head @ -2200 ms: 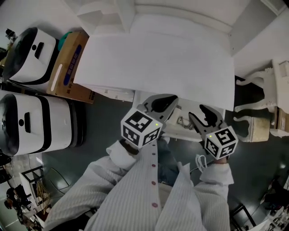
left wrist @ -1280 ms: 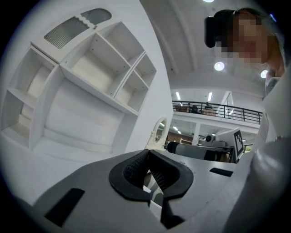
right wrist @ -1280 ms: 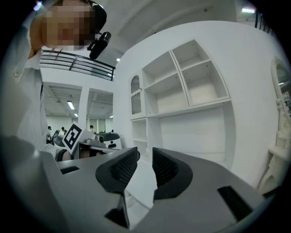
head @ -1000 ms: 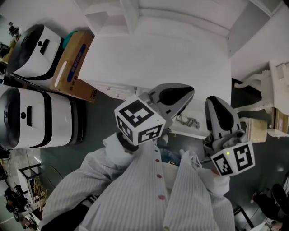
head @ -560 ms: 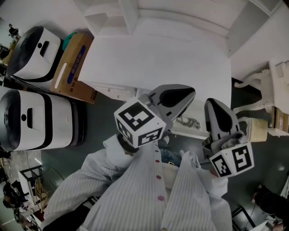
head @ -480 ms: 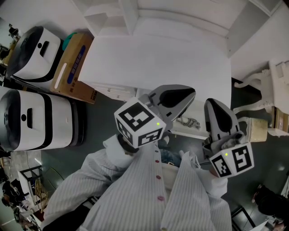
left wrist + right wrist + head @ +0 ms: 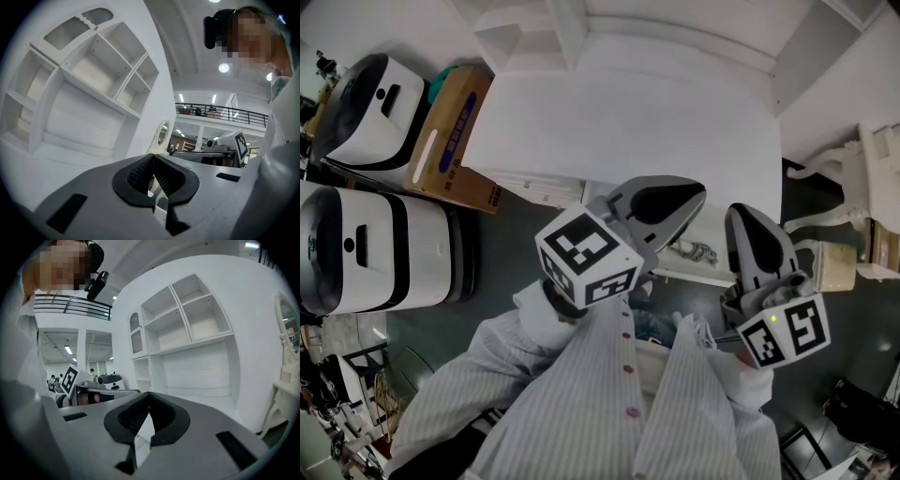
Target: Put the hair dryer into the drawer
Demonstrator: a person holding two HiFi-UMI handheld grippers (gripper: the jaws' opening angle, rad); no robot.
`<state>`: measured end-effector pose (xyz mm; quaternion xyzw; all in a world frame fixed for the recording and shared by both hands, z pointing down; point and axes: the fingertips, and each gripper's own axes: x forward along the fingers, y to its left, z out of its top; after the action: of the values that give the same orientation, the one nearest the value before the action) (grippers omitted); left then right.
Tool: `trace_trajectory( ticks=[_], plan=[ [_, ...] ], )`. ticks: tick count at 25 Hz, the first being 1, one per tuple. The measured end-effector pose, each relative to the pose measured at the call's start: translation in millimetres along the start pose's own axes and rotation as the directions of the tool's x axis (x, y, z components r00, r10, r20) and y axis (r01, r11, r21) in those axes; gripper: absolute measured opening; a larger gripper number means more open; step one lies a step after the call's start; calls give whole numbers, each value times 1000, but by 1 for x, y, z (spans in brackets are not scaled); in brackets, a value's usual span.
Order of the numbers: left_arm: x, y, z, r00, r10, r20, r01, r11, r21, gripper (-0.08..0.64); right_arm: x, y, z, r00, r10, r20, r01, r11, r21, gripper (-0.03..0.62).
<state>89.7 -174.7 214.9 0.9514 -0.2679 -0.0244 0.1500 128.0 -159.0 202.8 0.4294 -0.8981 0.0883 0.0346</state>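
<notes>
No hair dryer shows in any view. The head view looks down on a white desk top (image 7: 628,112). Below its near edge a white drawer front with a metal handle (image 7: 694,251) sits between my two grippers; I cannot tell whether the drawer stands open. My left gripper (image 7: 694,197) is held level over that edge, and its jaws meet at the tip with nothing in them (image 7: 153,157). My right gripper (image 7: 741,214) hangs beside it to the right, also shut and empty (image 7: 149,394). Both are close to the person's striped shirt (image 7: 619,403).
Two white-and-black machines (image 7: 361,94) (image 7: 366,248) and a cardboard box (image 7: 450,127) stand left of the desk. A white carved stool (image 7: 848,202) is at the right. White shelving (image 7: 93,89) rises behind the desk, with an oval mirror (image 7: 161,136) beside it.
Since about two seconds ago both grippers rose closer to the head camera and their jaws went from parted to shut. Over the last second nothing has visibly moved.
</notes>
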Motion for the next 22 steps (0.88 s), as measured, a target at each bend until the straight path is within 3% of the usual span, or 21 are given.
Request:
trace_trajectory(
  ticks=[14,22],
  plan=[
    [5,-2,-4,999,-18,-26,18,1000,-3,9,5,0,-5,1000,14,-26,-14,1000,11,11],
    [12,-4,-7,998,-37,-56,40,998,53,9,5,-4,-10,999,4,-34,-4,1000,11,11]
  ],
)
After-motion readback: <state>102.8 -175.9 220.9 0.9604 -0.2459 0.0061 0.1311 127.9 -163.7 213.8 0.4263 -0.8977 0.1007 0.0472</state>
